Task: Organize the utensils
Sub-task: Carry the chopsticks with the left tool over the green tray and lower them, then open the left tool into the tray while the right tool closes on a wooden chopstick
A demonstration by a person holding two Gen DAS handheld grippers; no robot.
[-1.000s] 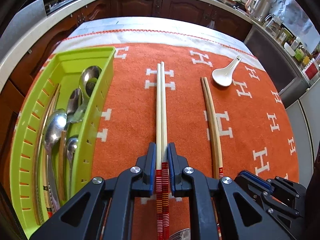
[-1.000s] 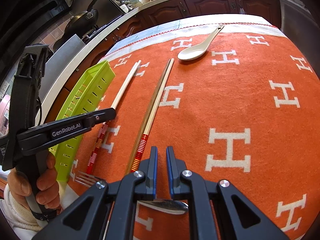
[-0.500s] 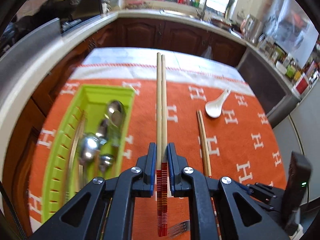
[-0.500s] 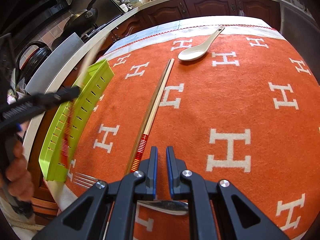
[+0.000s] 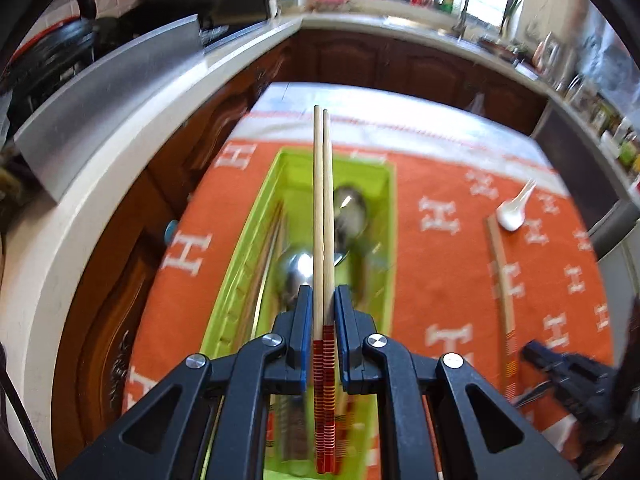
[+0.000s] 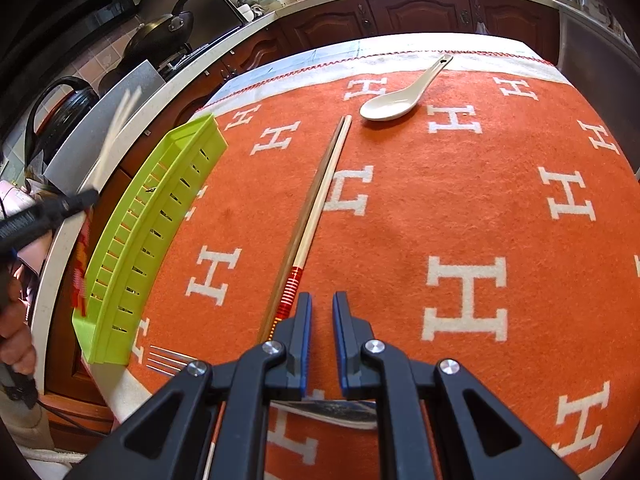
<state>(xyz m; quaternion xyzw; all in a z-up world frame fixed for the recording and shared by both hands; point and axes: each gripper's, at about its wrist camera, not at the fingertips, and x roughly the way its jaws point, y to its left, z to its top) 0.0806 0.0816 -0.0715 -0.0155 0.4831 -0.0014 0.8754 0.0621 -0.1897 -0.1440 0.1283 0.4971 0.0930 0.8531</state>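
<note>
Left gripper clenching 2 chopsticks, hovering directly over green tray near table's left edge; chopsticks' long axis running along tray's length. Right gripper closed, holding nothing visible.

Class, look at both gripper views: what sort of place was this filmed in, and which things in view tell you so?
Most likely a home kitchen. A dark frying pan sits on a cooker, wooden cabinets run under a pale worktop, and a tap stands below a window.
</note>
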